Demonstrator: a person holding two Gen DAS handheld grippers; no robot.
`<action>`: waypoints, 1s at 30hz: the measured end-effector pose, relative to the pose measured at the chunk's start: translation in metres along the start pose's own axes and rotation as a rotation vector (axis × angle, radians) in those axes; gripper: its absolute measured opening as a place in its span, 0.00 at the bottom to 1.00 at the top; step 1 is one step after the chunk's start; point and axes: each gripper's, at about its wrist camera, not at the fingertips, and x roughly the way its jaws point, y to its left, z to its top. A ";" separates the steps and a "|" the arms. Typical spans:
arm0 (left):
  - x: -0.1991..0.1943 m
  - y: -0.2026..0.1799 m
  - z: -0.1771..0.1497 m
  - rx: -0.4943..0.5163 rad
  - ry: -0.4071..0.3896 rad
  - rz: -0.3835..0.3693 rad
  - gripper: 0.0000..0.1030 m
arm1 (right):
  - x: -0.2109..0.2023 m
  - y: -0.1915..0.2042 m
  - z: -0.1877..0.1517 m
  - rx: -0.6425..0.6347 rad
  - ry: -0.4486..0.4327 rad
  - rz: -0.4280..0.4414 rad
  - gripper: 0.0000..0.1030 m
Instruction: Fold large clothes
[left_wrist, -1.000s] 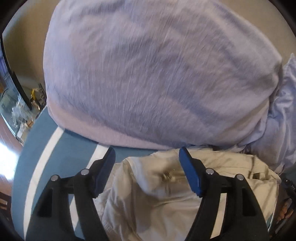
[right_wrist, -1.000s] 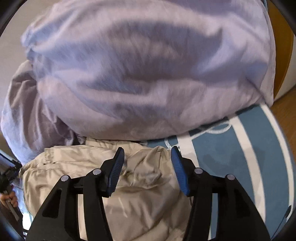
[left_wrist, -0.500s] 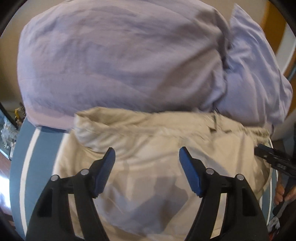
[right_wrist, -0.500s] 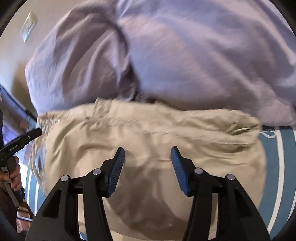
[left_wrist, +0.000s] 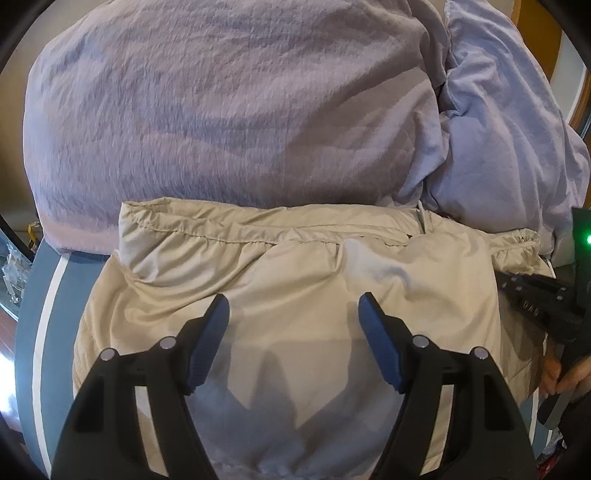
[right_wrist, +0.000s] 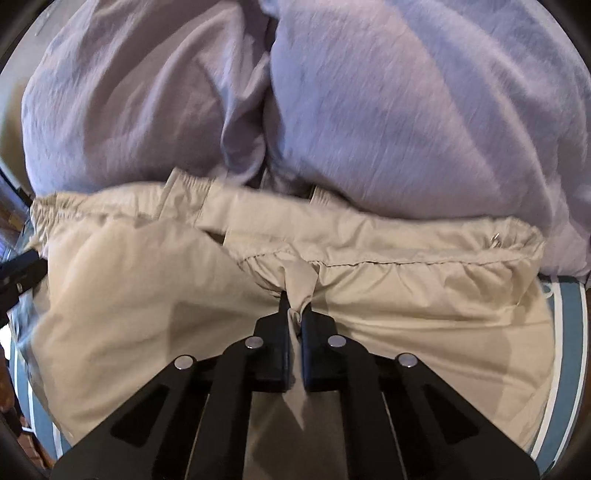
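A beige garment (left_wrist: 295, 266) with an elastic waistband lies spread on a blue cover with white stripes (left_wrist: 40, 302), its waistband against the lilac bedding. My left gripper (left_wrist: 293, 314) is open and empty, hovering just above the middle of the garment. My right gripper (right_wrist: 295, 314) is shut on a pinch of the beige garment (right_wrist: 147, 295) just below the waistband seam. The right gripper's body shows at the right edge of the left wrist view (left_wrist: 546, 306).
A big lilac duvet (left_wrist: 229, 110) and a paler pillow (left_wrist: 498, 129) fill the far side behind the garment; they also show in the right wrist view (right_wrist: 406, 110). The blue striped cover (right_wrist: 569, 350) shows on either side. Wooden floor and clutter lie at far left.
Both grippers moved in over the beige garment, which now lies spread out. My right gripper closed and pinched fabric below the waistband. My left gripper stayed open.
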 end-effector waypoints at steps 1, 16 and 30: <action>0.002 0.000 0.001 -0.004 -0.002 0.004 0.71 | -0.003 -0.002 0.006 0.015 -0.019 -0.004 0.04; 0.044 -0.003 0.009 -0.011 -0.026 0.118 0.77 | 0.024 -0.018 0.014 0.111 -0.030 -0.023 0.04; 0.101 0.002 0.016 -0.029 -0.018 0.185 0.80 | 0.047 -0.036 0.015 0.170 -0.048 0.017 0.25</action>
